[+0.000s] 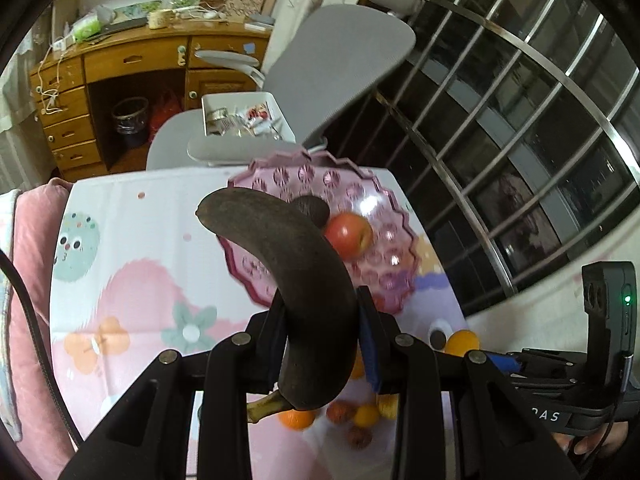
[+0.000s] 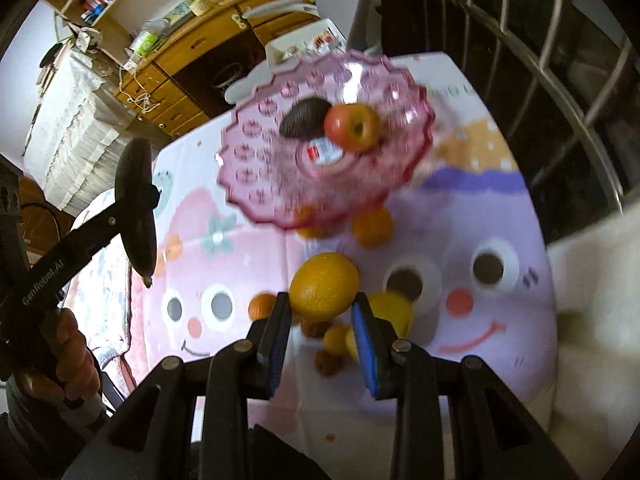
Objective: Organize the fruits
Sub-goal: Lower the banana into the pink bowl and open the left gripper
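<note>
1. Left wrist view: the left claw [image 1: 320,320] is clamped on a blackened banana [image 1: 288,264] at frame centre, above the pink bowl [image 1: 384,200].
2. Right claw [image 2: 322,312] is clamped on an orange [image 2: 324,284]; the bowl sits in the upper middle of its frame, holding an apple [image 2: 352,126] and a dark avocado [image 2: 304,118].
3. Probably best: lower each fruit into a free spot in the bowl before releasing, and avoid knocking the apple.
4. Loose fruit [image 2: 372,226] lies on the tabletop [image 2: 480,320] below the bowl.

Blackened banana [image 1: 296,280] held aloft; orange [image 2: 324,286] gripped (apple [image 2: 352,126] in pink bowl [image 2: 256,184]).
</note>
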